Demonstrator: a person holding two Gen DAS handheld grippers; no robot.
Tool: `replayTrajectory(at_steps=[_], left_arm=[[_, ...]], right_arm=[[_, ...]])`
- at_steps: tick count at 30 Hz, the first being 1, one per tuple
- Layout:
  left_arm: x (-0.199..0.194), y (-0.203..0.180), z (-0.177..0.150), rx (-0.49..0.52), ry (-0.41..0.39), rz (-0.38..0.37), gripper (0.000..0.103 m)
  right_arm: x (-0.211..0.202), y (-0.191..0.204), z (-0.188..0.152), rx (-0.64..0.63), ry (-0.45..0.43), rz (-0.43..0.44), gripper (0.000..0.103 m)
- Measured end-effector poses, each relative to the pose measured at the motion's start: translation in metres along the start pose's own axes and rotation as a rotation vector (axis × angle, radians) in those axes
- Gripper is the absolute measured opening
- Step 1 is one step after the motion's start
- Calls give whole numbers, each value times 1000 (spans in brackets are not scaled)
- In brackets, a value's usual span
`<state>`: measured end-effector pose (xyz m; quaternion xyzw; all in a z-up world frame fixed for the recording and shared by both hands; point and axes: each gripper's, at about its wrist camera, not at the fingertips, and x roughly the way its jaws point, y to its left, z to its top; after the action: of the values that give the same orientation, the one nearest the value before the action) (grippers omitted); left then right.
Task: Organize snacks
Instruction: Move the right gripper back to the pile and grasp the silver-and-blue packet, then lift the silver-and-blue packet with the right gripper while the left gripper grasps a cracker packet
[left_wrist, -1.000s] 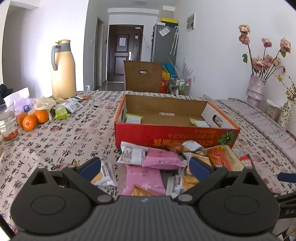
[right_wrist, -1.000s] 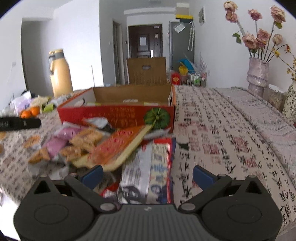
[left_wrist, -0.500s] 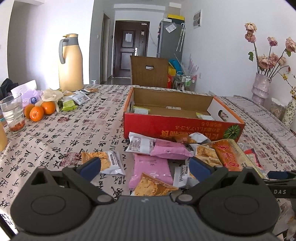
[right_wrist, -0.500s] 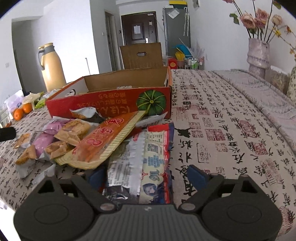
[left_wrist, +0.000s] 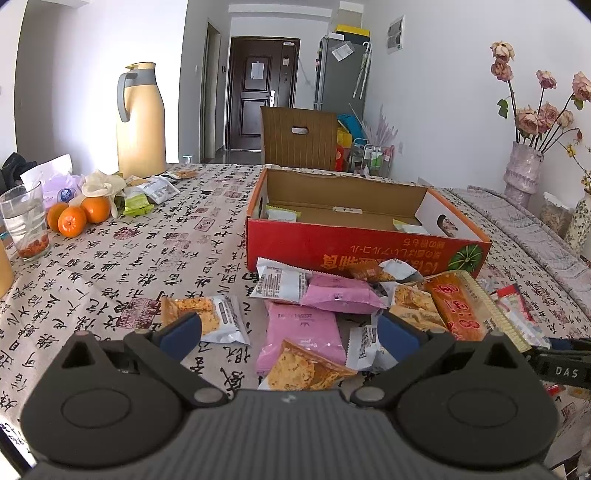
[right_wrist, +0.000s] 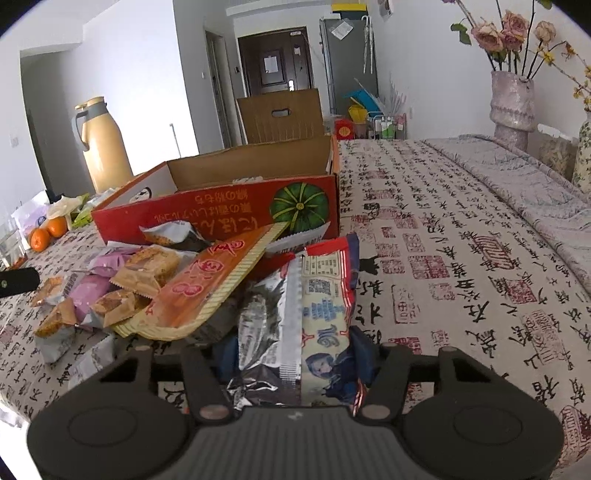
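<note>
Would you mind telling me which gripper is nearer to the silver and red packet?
Right. The right gripper has the silver and red packet between its closing jaws. The left gripper hangs open over the pink packets, well to the packet's left.

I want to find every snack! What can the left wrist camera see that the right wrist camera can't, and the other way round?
Only the left wrist view shows two packets inside the red box, one pale green, and the open left tool above pink packets.

Only the right wrist view shows the silver and red snack bag between the right tool's closing jaws.

Both show the red box, the long orange packet, oranges and the yellow thermos jug.
</note>
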<state>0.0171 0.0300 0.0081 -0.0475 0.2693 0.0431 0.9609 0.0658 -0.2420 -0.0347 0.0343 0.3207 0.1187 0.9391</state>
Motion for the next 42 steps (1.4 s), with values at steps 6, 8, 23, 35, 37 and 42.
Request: replayTrajectory(at_steps=[6,8,23,35,37,42], left_arm=[[0,0,0,-1,-1,0,103],[0,0,0,-1,-1,0,103],[-6,11,-3,-13,1,19,103],[8,29,-23,-13,91,11,103],[10,25,-24,-6,93,0,103],[17,12,-26,34,100,-33,103]], right_arm=[[-17,-8,9,12,-76,-50,59],[-21,-12,13,17,-102,-66,59],[-34,-15,19,28,-167,-73,59],[-33,-7,16,9,-163,-45,59],[-32,-7,16,8,-160,-41,59],[-31,-8,13,9,-153,-33,59]])
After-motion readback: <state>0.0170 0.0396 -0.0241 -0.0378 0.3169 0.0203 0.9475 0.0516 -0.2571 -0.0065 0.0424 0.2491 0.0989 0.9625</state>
